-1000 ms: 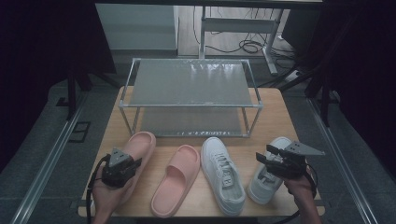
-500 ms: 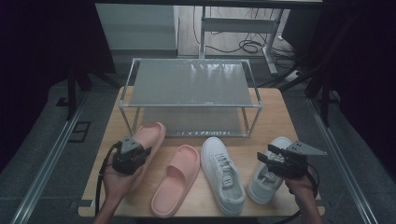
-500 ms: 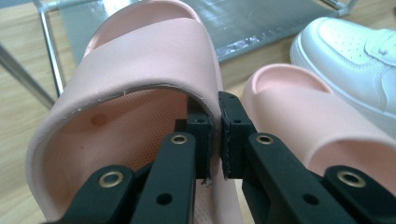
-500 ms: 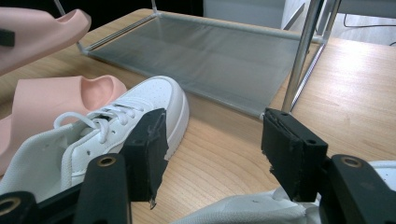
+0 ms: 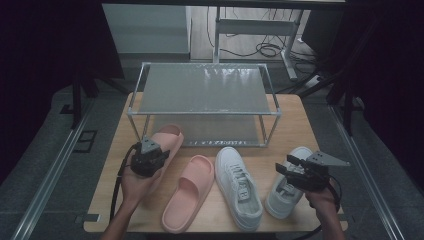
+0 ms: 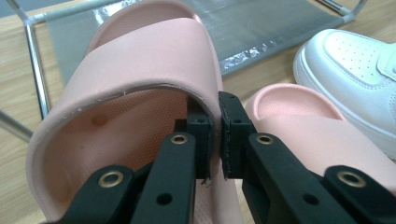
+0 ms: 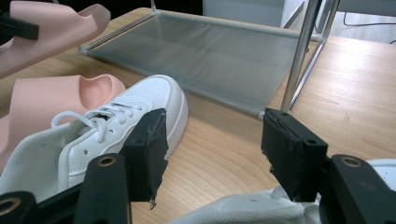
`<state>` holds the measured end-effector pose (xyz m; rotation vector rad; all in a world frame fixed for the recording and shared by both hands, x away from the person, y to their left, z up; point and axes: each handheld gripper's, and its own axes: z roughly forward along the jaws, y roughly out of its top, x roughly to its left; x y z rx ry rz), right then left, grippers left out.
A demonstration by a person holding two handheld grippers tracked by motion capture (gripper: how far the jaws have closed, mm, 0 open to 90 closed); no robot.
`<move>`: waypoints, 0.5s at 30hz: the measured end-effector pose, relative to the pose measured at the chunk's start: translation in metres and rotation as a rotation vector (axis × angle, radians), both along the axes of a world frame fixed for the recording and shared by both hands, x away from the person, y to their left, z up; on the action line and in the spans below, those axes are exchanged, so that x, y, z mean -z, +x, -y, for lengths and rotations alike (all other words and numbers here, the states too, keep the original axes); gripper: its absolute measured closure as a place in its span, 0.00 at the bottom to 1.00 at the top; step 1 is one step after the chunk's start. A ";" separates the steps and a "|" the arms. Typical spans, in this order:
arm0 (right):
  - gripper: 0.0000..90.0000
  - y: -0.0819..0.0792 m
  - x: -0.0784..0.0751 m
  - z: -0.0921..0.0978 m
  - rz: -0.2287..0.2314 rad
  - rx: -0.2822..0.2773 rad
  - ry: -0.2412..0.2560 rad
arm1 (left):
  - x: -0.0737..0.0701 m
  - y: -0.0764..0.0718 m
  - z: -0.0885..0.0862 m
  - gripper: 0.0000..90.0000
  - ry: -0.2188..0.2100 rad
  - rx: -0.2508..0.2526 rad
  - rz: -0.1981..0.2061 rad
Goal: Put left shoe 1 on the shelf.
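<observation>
Wooden tabletop point(image 5: 310, 125) below, my left claw point(image 6: 215, 135) pinches the pink foam slipper's point(image 6: 140, 70) strap; I'd keep it level shelfward; right claw point(image 7: 210, 154) gapes empty.

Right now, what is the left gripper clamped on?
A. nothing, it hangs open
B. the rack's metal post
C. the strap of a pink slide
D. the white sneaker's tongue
C: in the left gripper view, the left gripper has its jaws pinched on the strap edge of the pink slide.

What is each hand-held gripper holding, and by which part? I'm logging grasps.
The left hand-held gripper pinches the pink slipper by the side edge of its strap. The right hand-held gripper is open and holds nothing.
</observation>
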<state>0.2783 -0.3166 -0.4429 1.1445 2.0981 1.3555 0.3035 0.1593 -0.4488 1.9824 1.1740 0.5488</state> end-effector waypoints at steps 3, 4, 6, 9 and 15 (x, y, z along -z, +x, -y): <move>0.46 0.000 0.000 0.000 0.000 -0.002 -0.001 | 0.000 0.005 0.003 0.94 0.004 0.004 0.002; 0.46 0.000 0.000 0.000 0.000 -0.002 -0.002 | 0.000 0.007 0.005 0.94 0.012 0.007 0.005; 0.46 0.000 0.000 0.000 -0.001 -0.003 -0.002 | 0.000 0.011 0.008 0.94 0.020 0.013 0.006; 0.46 0.000 0.000 0.000 -0.001 -0.003 -0.001 | 0.000 0.020 0.013 0.94 0.033 0.010 0.009; 0.46 0.000 0.000 0.000 0.000 -0.002 0.003 | 0.003 0.029 0.018 0.94 0.036 0.010 0.009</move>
